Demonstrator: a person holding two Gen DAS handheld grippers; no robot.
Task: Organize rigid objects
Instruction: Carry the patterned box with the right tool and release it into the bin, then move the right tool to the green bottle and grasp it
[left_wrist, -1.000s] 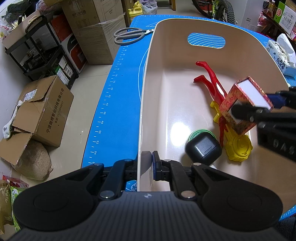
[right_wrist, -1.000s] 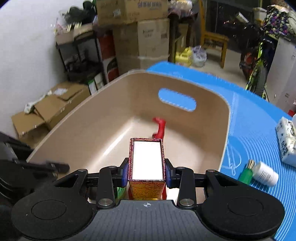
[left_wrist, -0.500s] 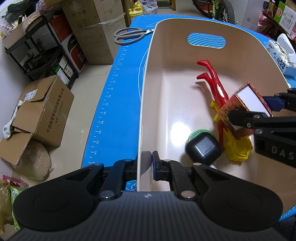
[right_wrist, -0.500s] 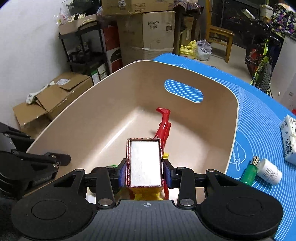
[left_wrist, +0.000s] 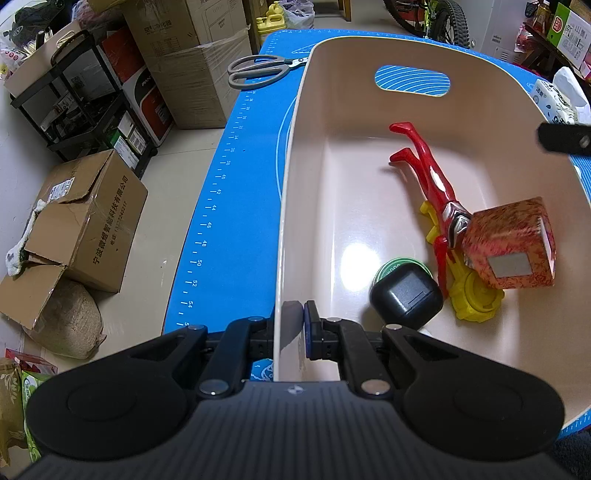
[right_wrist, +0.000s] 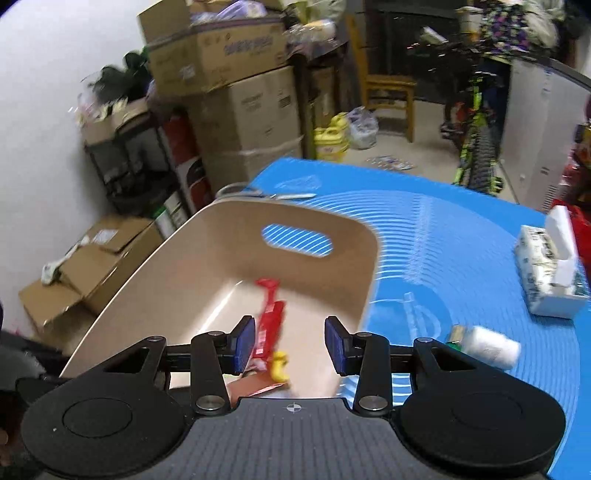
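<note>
Red-patterned box (left_wrist: 511, 245) lay dropped in the bin (left_wrist: 291, 206), which the left gripper (left_wrist: 293, 330) clamped by its rim, while the right gripper (right_wrist: 290, 345), its jaws just opened and empty, probably needed the white bottle (right_wrist: 487, 350) at lower right next.

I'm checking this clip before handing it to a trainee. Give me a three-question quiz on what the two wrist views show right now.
1. True or false: the right gripper grips the red patterned box.
2. What does the left gripper clamp? A) scissors B) the beige bin wall C) the black case
3. Fill in: the scissors lie ___ the bin, on the blue mat.

Key:
1. False: its jaws stand open and empty, and the box lies in the bin on the toys.
2. B
3. outside
</note>
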